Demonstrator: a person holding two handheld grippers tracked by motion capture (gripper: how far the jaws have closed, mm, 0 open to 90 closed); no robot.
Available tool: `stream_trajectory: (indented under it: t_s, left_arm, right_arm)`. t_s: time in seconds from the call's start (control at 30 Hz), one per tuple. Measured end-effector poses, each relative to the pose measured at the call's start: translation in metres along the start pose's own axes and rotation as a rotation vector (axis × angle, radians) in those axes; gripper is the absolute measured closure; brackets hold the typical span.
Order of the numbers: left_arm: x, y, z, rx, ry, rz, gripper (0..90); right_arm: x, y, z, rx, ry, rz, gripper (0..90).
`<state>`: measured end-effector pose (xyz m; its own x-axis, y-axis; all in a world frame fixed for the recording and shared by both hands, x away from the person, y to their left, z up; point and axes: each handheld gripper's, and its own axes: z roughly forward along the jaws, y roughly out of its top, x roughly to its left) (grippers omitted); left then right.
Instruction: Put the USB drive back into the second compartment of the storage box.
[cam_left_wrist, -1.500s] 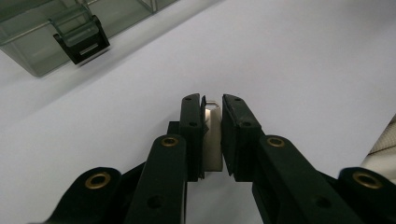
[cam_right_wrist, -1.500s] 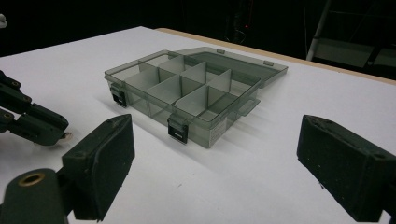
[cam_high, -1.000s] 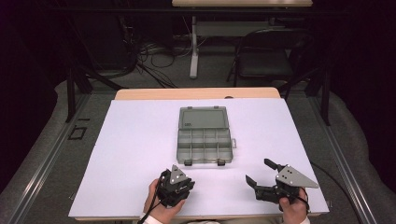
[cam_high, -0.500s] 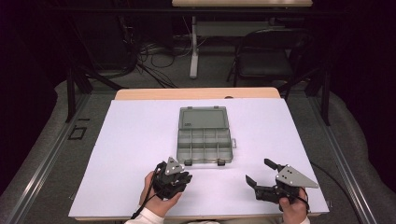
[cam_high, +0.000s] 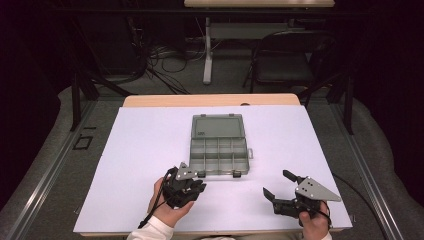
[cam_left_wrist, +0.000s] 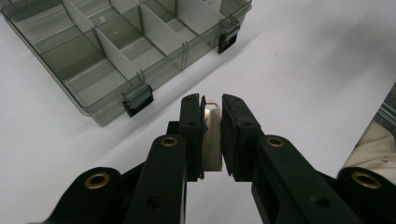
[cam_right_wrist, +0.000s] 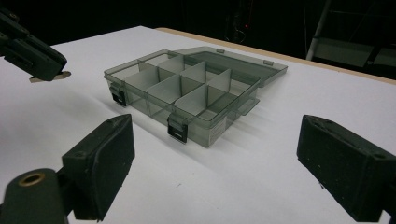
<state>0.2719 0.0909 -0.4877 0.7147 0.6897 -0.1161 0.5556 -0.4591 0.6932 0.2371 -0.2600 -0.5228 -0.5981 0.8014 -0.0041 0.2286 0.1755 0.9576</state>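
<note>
1. The white table sheet covers the wooden table, whose bare far edge shows beyond it
2. At the near left, the person's left hand holds the left gripper, which sits just near and left of the box's near left corner; a white sleeve shows at the near edge
3. In the left gripper view, the left gripper is clenched on a small flat silvery metal piece, upright between the black jaws, its top corner poking out above them; what the piece is, I cannot tell
4. At the table's middle lies the smoky grey transparent plastic compartment box, lid laid open flat on the far side, dividers forming several compartments; two black latches hang on its near wall
5. At the near right, the right hand holds the right gripper, well apart from the box, jaws spread wide and released, grasping nothing
6. The right gripper view looks between those jaws at the box, with the left gripper's tip at far left
</note>
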Motion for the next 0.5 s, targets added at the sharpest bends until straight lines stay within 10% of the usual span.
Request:
stream_trajectory:
  t_s: [0.5]
  left_arm:
    - [0.009, 0.025, -0.006, 0.012, 0.035, 0.040, 79.3]
  right_arm:
    - [0.000, 0.000, 0.001, 0.002, 0.004, 0.004, 11.1]
